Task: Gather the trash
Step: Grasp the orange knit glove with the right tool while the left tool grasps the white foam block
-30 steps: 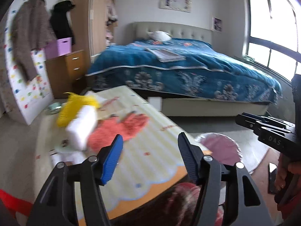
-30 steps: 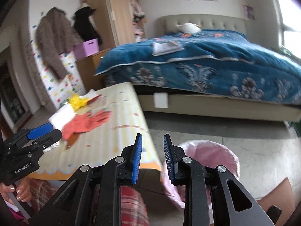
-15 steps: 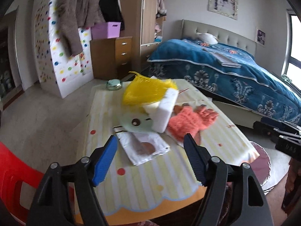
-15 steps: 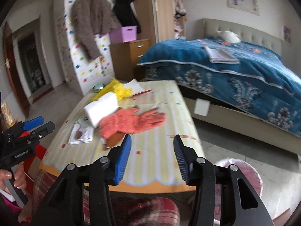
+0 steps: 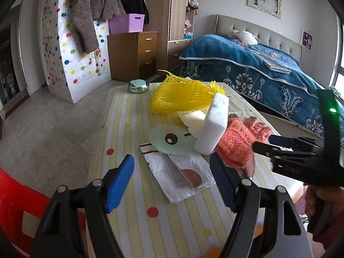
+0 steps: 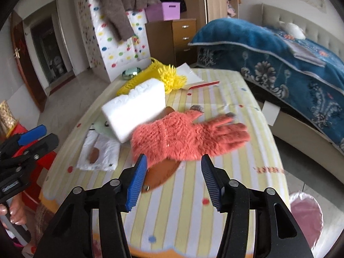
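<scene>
A striped table [image 5: 129, 116] [image 6: 236, 185] holds a pile of items: a yellow foam net [image 5: 182, 95] [image 6: 150, 75], a white foam block [image 5: 212, 126] [image 6: 135, 107], an orange knit glove [image 5: 238, 139] [image 6: 189, 137], a white wrapper [image 5: 178, 174] [image 6: 99, 152] and a pale green round card [image 5: 169, 138]. My left gripper [image 5: 172, 182] is open and empty just above the wrapper. My right gripper [image 6: 174, 180] is open and empty just short of the glove's cuff. A brown flat piece [image 6: 161, 169] lies under the glove.
A pink-lined trash bin [image 6: 305, 215] stands on the floor right of the table. A red stool [image 5: 13, 200] is at the left. A small metal tin [image 5: 138, 86] sits at the table's far corner. A bed [image 5: 258, 68] and dresser [image 5: 133, 53] stand behind.
Both grippers have swung left from the bin side to face the table and moved closer to the pile. The right gripper's jaws have opened wide.
</scene>
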A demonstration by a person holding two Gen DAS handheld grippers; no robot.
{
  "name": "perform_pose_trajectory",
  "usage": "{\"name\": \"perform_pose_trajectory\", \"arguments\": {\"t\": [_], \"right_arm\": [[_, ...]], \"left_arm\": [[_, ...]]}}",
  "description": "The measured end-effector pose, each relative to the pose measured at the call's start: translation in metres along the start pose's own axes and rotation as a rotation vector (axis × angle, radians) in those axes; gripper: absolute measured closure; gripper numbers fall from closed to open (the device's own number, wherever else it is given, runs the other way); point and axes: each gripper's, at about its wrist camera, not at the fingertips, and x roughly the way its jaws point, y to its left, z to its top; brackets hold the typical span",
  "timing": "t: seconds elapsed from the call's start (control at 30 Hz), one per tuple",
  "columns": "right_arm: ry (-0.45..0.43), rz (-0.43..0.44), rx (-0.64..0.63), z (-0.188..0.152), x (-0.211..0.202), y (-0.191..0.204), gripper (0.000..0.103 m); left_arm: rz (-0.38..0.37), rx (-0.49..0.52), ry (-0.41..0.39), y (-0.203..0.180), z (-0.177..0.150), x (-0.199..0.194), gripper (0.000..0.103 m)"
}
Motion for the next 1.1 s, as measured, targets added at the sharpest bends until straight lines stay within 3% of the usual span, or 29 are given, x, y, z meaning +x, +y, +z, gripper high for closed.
{"name": "perform_pose_trajectory", "arguments": {"t": [0.13, 0.3, 0.4, 0.43, 0.47, 0.5, 0.63, 0.83, 0.9, 1.03, 1.1], "right_arm": [[0.049, -0.005, 0.018, 0.009, 0.034, -0.003, 0.046], [0.092, 0.082, 0.075, 0.013, 0.051, -0.017, 0.047], [0.102, 0.144, 0.11, 0.01, 0.054, -0.024, 0.06], [0.1, 0.127, 0.097, 0.01, 0.054, -0.024, 0.069], [0.103, 0.122, 0.09, 0.009, 0.054, -0.024, 0.089], [0.1, 0.122, 0.092, 0.009, 0.052, -0.024, 0.091], [0.021, 0.085, 0.079, 0.014, 0.028, -0.023, 0.092], [-0.157, -0.024, 0.031, 0.019, -0.043, -0.023, 0.092], [-0.172, -0.046, 0.032, 0.018, -0.055, -0.028, 0.092], [-0.178, -0.061, 0.066, 0.016, -0.067, -0.043, 0.092], [-0.181, -0.059, 0.09, 0.013, -0.071, -0.053, 0.092]], "left_arm": [[-0.013, 0.008, 0.012, -0.002, 0.0, 0.008, 0.032], [-0.024, 0.014, 0.025, -0.007, -0.002, 0.011, 0.032], [-0.025, 0.021, 0.029, -0.011, -0.003, 0.008, 0.032], [-0.023, 0.024, 0.028, -0.011, -0.002, 0.007, 0.032], [-0.02, 0.027, 0.024, -0.012, -0.002, 0.004, 0.032], [-0.018, 0.03, 0.02, -0.013, -0.002, 0.002, 0.032], [-0.017, 0.042, 0.004, -0.019, 0.001, -0.006, 0.031], [-0.035, 0.097, 0.008, -0.042, 0.003, 0.0, 0.028], [-0.042, 0.123, 0.017, -0.053, 0.002, 0.007, 0.027], [-0.049, 0.133, 0.037, -0.065, 0.002, 0.02, 0.012], [-0.057, 0.117, 0.053, -0.069, 0.004, 0.03, 0.009]]}}
